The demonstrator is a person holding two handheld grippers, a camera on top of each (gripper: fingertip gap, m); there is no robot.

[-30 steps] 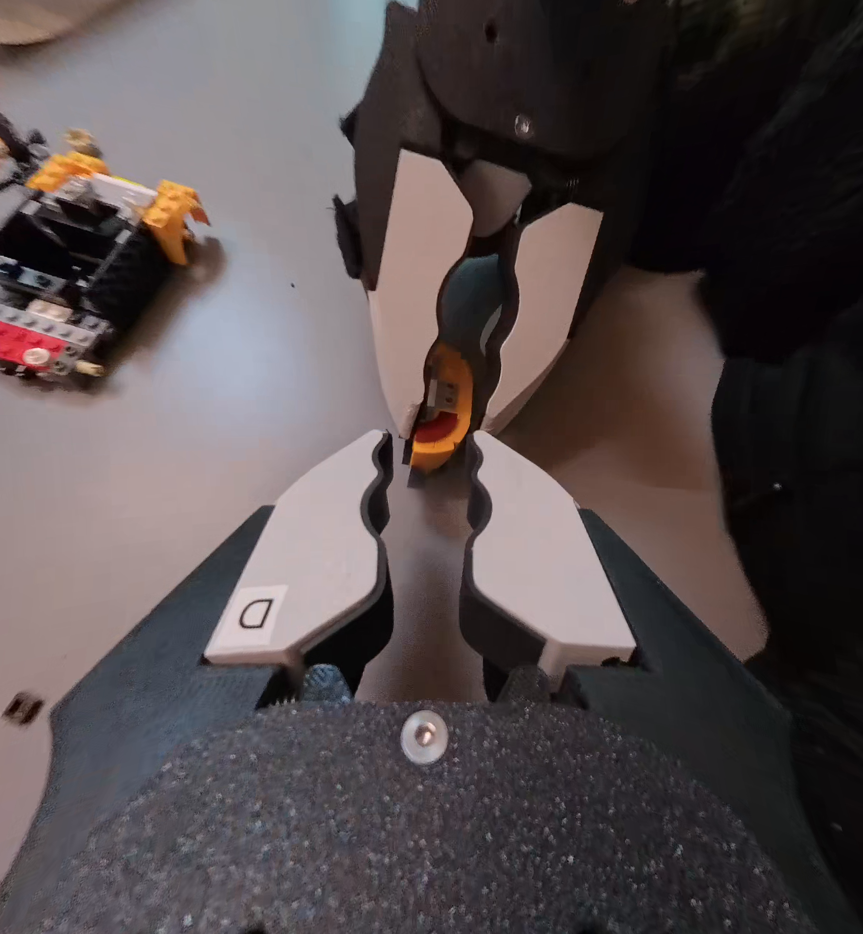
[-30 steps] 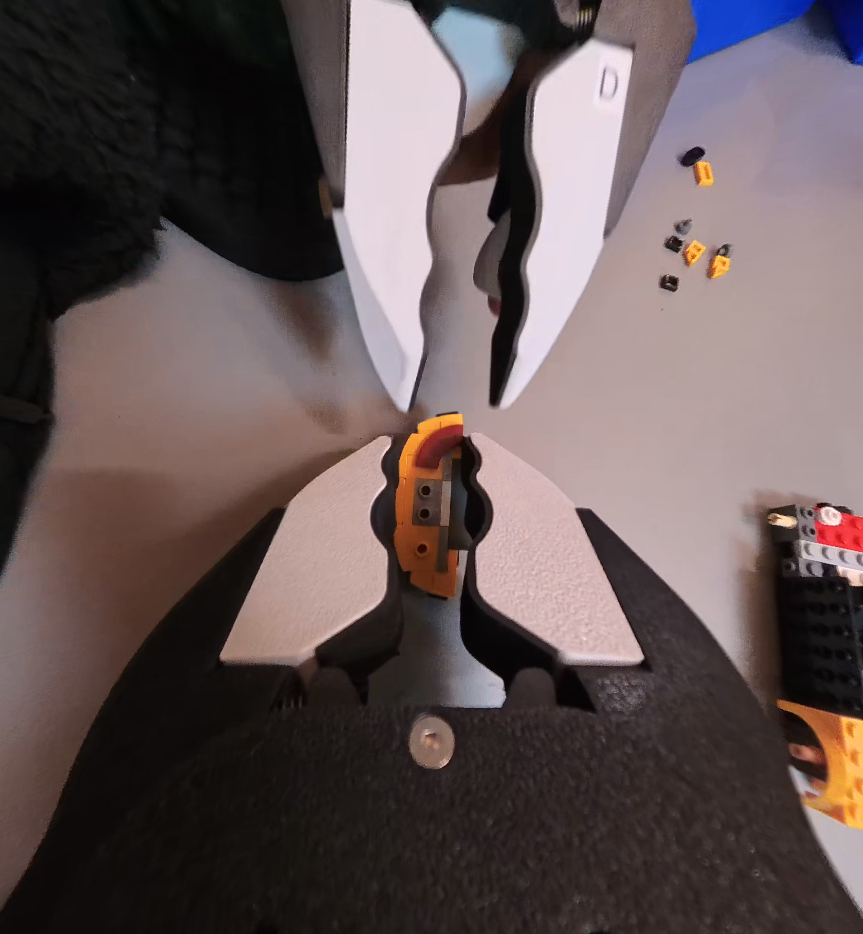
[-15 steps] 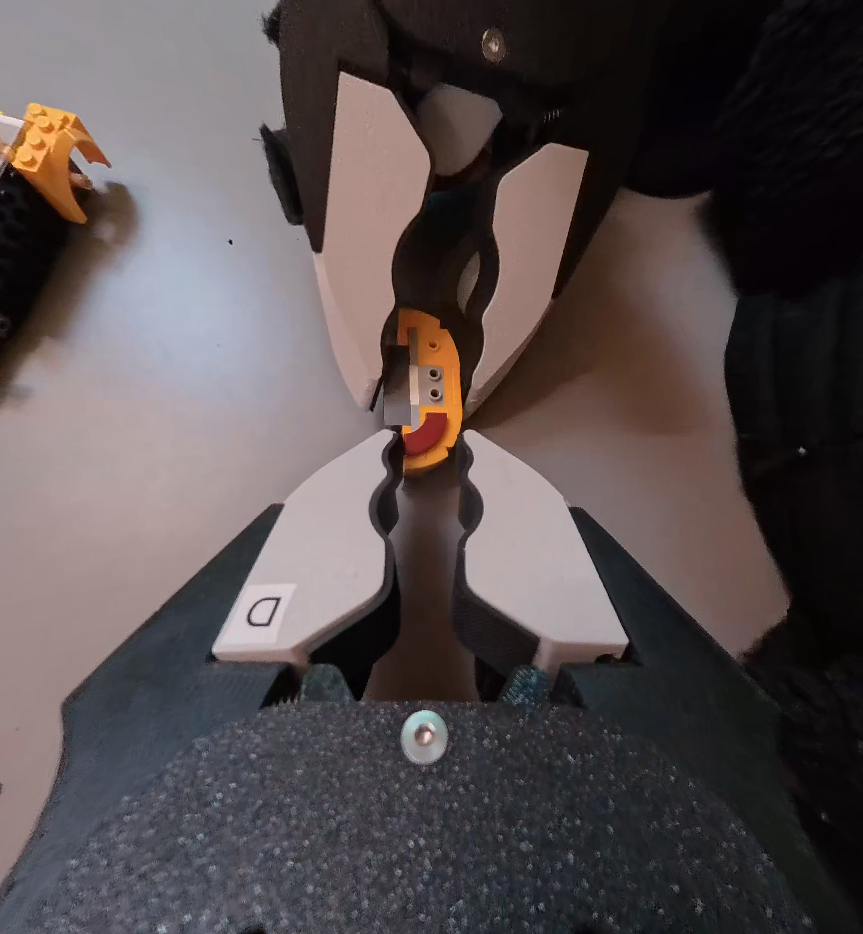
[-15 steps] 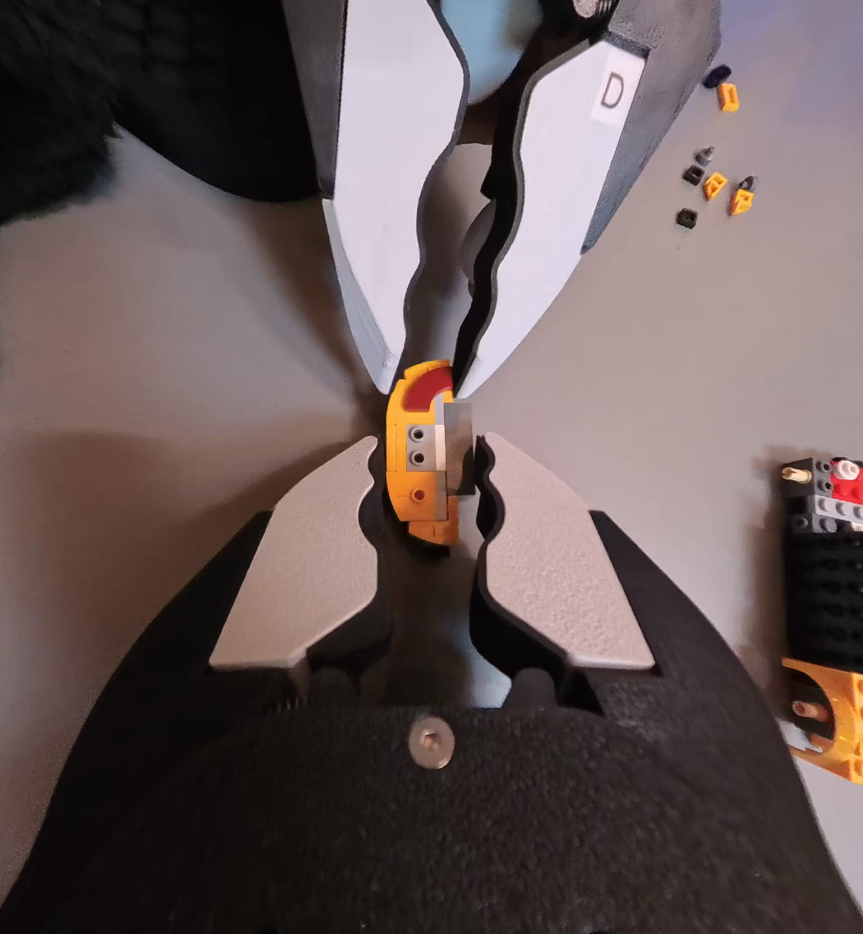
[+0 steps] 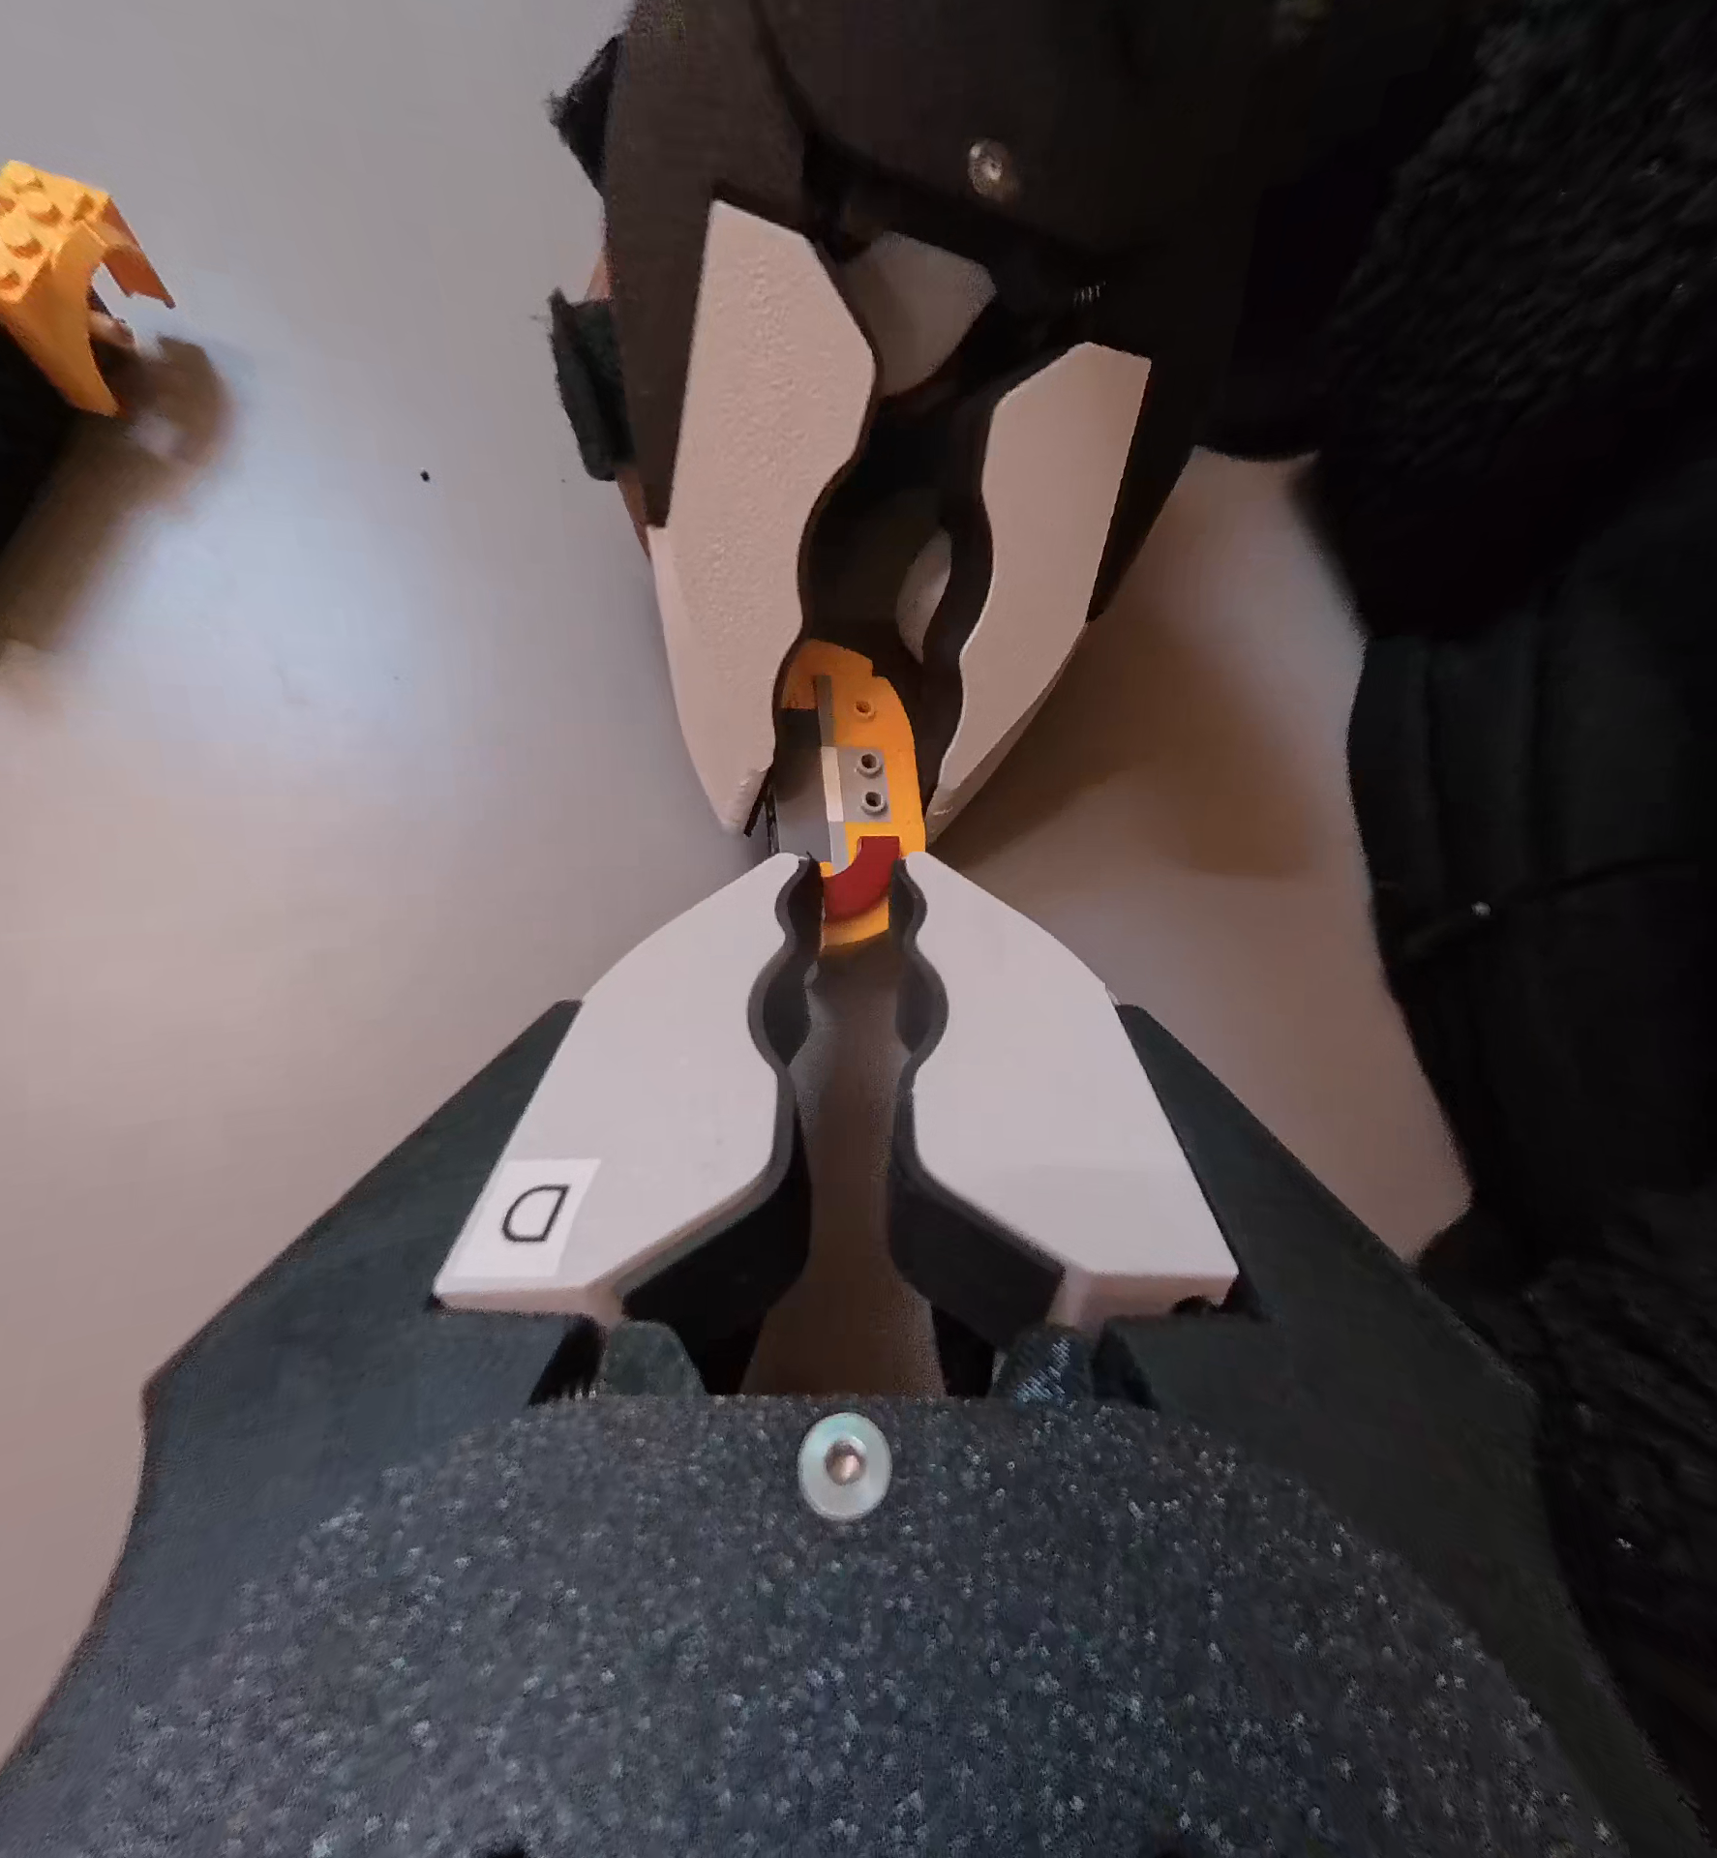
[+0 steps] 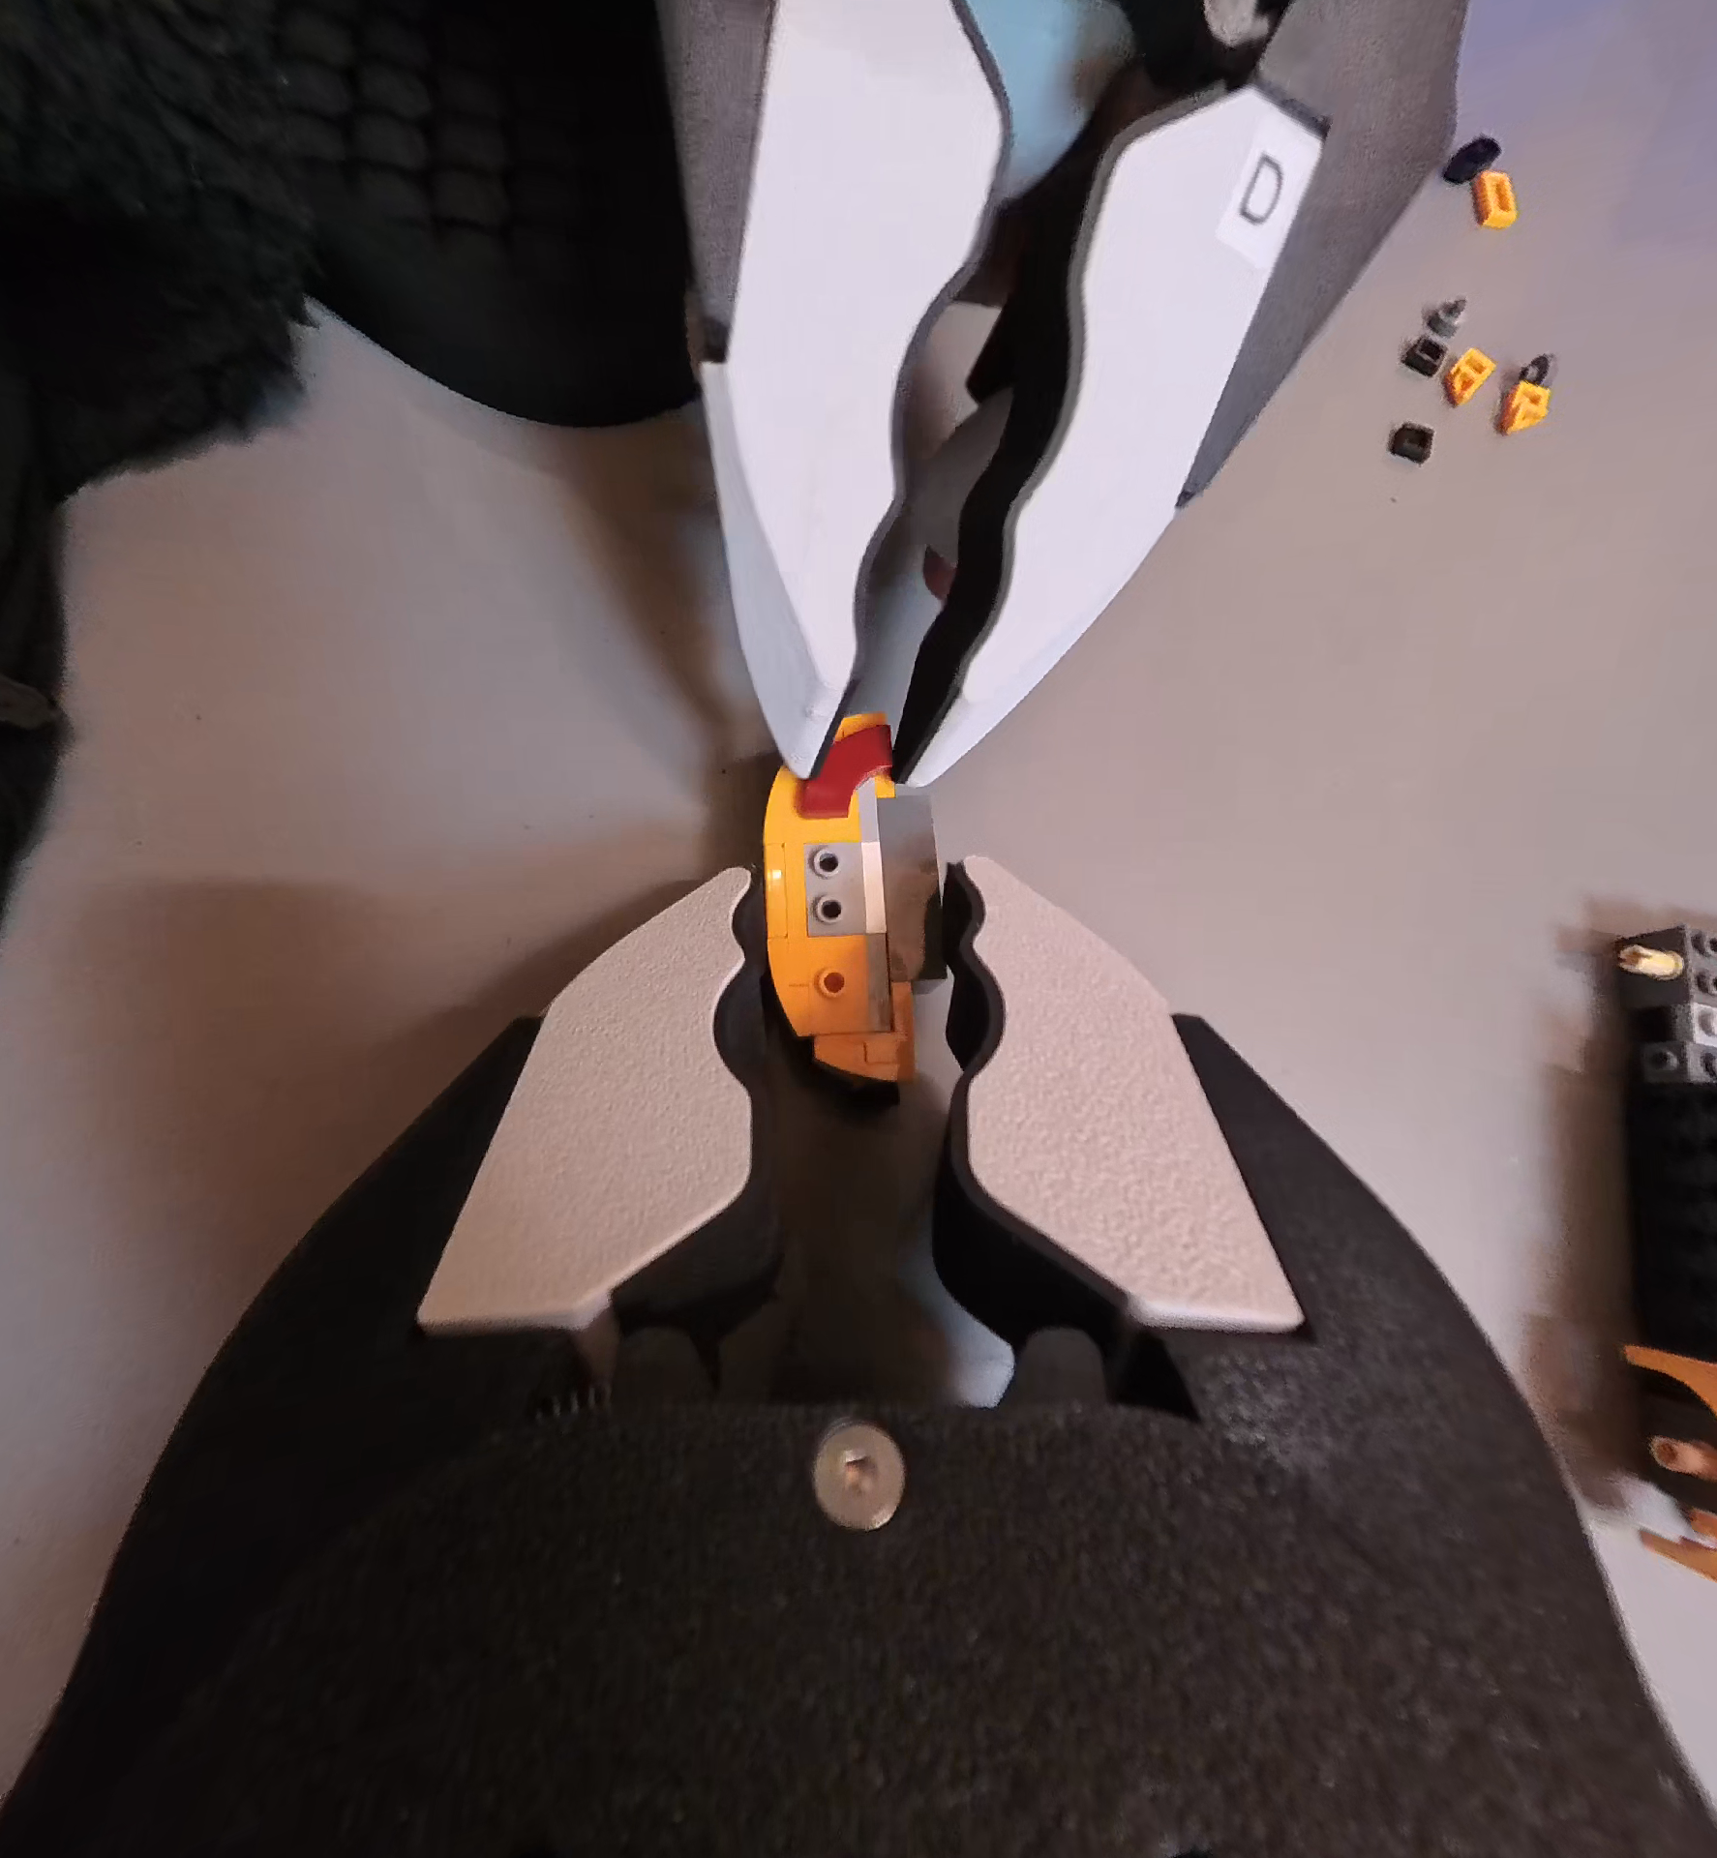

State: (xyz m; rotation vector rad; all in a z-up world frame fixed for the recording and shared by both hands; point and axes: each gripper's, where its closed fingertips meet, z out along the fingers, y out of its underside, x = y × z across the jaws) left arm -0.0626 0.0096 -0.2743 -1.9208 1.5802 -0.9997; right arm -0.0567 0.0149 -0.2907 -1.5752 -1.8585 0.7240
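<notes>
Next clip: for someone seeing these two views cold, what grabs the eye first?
Dead centre, a small orange brick piece with a red curved tile and grey block is caught between two facing claws: the left claw pinches its red-tiled end while the right claw brackets its wider body. Off to the side on the grey table lie a half-built black, red and orange brick vehicle and a few tiny loose pieces.

A plain grey tabletop [image 6: 1337,704] filled the background, lit warmly with soft shadows towards six o'clock. Dark fuzzy fabric [image 6: 110,201] lay at ten o'clock.
</notes>
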